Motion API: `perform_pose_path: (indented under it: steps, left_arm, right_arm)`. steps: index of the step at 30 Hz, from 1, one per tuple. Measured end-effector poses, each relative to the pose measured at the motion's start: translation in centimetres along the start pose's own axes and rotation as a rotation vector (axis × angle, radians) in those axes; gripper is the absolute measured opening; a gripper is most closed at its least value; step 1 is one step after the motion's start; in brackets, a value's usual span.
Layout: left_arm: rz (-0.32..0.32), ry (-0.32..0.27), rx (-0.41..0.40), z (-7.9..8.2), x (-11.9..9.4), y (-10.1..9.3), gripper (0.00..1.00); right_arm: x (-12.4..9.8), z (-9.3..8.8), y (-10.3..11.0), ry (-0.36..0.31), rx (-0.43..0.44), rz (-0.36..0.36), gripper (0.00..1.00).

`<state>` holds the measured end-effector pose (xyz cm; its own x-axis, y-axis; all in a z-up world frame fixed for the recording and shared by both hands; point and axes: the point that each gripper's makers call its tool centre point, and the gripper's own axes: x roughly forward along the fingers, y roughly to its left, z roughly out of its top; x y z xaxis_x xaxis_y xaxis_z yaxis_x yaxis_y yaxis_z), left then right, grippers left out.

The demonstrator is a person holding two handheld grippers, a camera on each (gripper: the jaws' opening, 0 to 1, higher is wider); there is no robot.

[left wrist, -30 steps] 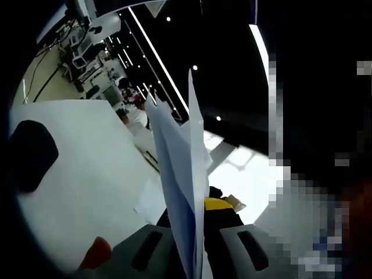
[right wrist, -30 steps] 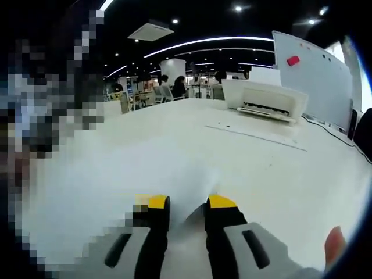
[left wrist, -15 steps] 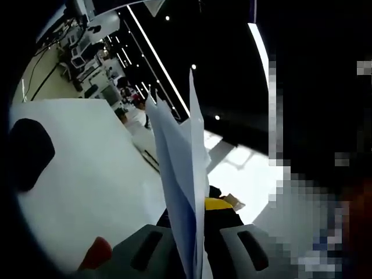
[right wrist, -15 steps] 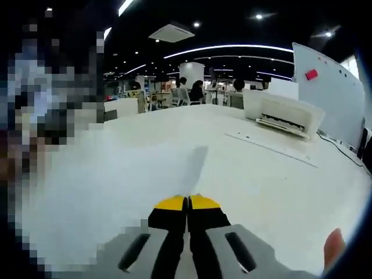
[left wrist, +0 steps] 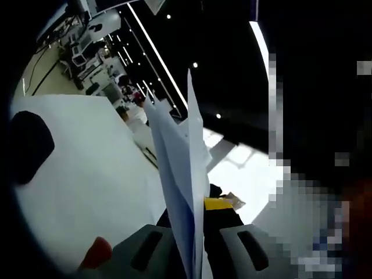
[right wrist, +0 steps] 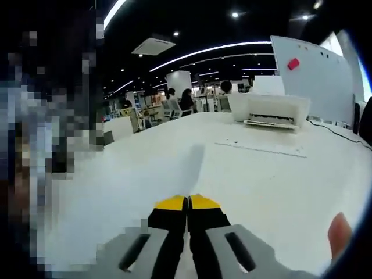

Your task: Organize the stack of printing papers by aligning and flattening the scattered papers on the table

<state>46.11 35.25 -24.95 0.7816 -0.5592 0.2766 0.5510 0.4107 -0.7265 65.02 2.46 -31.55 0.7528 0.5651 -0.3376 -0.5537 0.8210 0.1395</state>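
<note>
The left gripper (left wrist: pixel 195 232) has its jaws closed on a sheaf of papers (left wrist: pixel 180 168), which rises edge-on from between them and runs straight ahead of the claw, its long axis along the jaws and its far corner pointing up and away toward the dark ceiling. To the left of that claw lies the white table (left wrist: pixel 87 186) with a dark rounded object (left wrist: pixel 29 145) near its far left edge; the sheets fan apart slightly at the top, so they are not yet squared. In the right gripper view, the right gripper (right wrist: pixel 187 204) has its yellow-tipped jaws pressed together, and a pale sheet (right wrist: pixel 180 168) stretches forward from just ahead of the tips, its far corner pointing away from the claw; whether the jaws actually pinch its near edge I cannot tell. Ahead and to the right of this claw stand a white printer (right wrist: pixel 270 110) and a whiteboard (right wrist: pixel 308 70). By my reading the work is mid-course: the papers are gathered and lifted, while the squaring of edges and laying flat on the table remain.
</note>
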Motion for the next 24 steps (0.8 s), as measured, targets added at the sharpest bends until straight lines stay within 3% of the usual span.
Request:
perform_pose_path:
  steps: [11, 15, 17, 24]
  left_arm:
    - [-0.007, 0.029, -0.005, -1.0, 0.8, -0.1, 0.06]
    - [-0.008, 0.034, -0.004, -1.2, 0.9, -0.3, 0.06]
    - [-0.012, 0.045, -0.004, -1.9, 1.2, -0.7, 0.06]
    - [-0.011, 0.059, -0.003, -2.6, 1.6, -1.1, 0.06]
  right_arm:
    - [-5.1, 4.0, 1.3, -0.045, -0.054, 0.022, 0.00]
    - [-5.9, 4.9, 1.6, -0.057, -0.063, 0.033, 0.00]
    - [-8.4, 7.1, 3.0, -0.084, -0.119, 0.042, 0.00]
    - [-12.4, 10.7, 5.9, -0.139, -0.193, 0.061, 0.00]
